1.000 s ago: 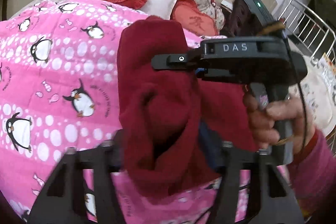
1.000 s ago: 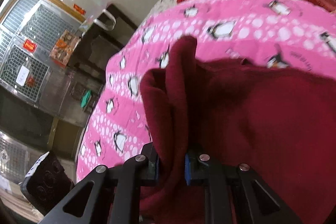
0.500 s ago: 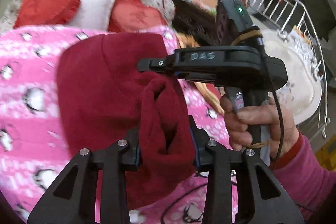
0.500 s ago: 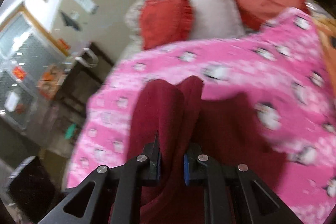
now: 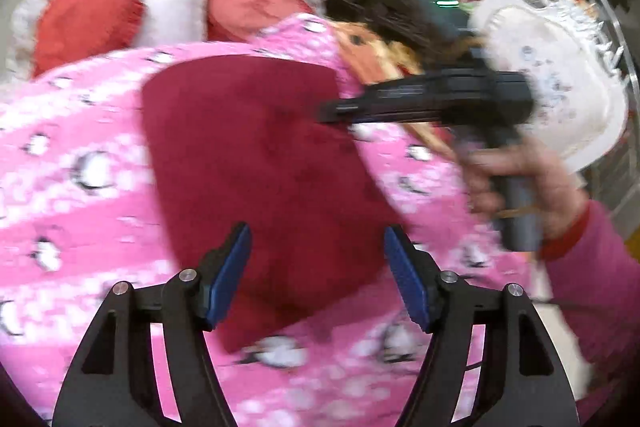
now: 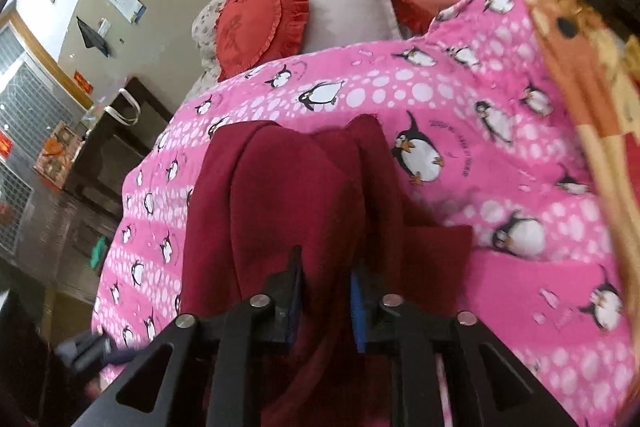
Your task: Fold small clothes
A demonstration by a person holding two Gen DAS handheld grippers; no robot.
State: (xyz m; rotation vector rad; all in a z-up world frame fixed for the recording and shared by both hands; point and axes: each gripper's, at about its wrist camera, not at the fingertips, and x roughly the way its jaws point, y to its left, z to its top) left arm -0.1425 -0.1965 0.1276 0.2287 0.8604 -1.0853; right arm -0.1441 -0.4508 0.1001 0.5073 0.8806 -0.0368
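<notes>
**Two wrist views over one bed**

Each fisheye camera looked forward and steeply down along its own fingers, close above the pink penguin quilt (image 5: 80,227). The left view faced the right gripper (image 5: 332,113) side-on. Both shared the dark red garment (image 6: 288,195), the quilt and the red cushions (image 6: 256,27) beyond.

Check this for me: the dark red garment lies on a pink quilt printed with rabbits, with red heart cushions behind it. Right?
Not quite. The print is penguins, not rabbits; the right wrist view shows them clearly. The rest holds: the dark red garment lies on the pink quilt, with red heart cushions behind it.
</notes>
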